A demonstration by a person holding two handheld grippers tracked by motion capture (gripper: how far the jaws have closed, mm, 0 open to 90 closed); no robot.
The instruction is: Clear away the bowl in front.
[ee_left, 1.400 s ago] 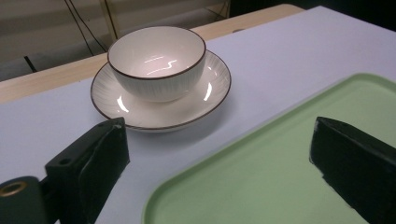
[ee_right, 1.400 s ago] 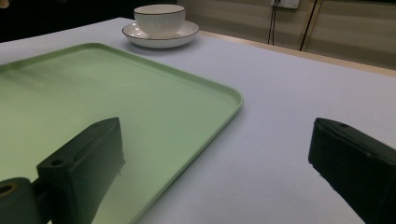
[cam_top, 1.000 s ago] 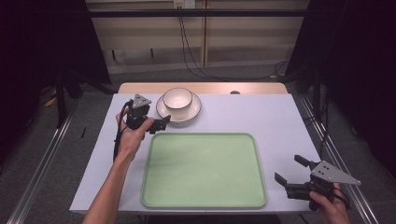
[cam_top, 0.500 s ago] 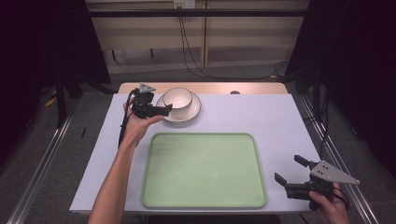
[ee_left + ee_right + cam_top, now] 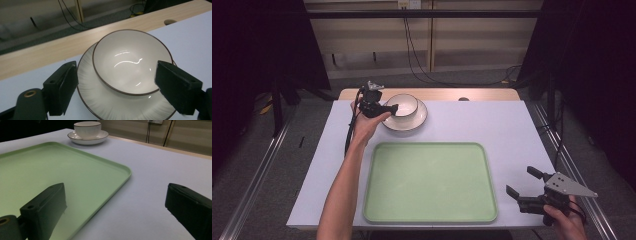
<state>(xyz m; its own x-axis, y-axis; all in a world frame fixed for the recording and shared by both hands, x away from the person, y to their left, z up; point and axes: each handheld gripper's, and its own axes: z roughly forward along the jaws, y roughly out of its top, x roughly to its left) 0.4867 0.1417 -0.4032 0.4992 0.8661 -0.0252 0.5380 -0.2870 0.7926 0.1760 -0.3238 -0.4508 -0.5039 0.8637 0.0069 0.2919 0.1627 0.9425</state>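
Observation:
A white bowl [image 5: 405,103] with a dark rim sits on a white plate [image 5: 418,120] at the far middle-left of the table. My left gripper [image 5: 393,108] is at the bowl's left rim, open. In the left gripper view its jaws stand wide apart on either side of the bowl [image 5: 130,62] and over the plate [image 5: 100,102], with no contact that I can see. A green tray [image 5: 429,180] lies bare in the middle. My right gripper [image 5: 520,181] rests open at the near right corner, just right of the tray [image 5: 50,170].
A white mat [image 5: 492,125] covers the table, with a wooden strip [image 5: 482,94] along the far edge. The left gripper's cable [image 5: 349,130] trails down the table's left side. In the right gripper view the bowl [image 5: 87,128] and plate [image 5: 87,139] stand far off beyond the tray.
My left gripper has moved right and away from me, from beside the plate's left edge to the bowl's rim. The right gripper has stayed put.

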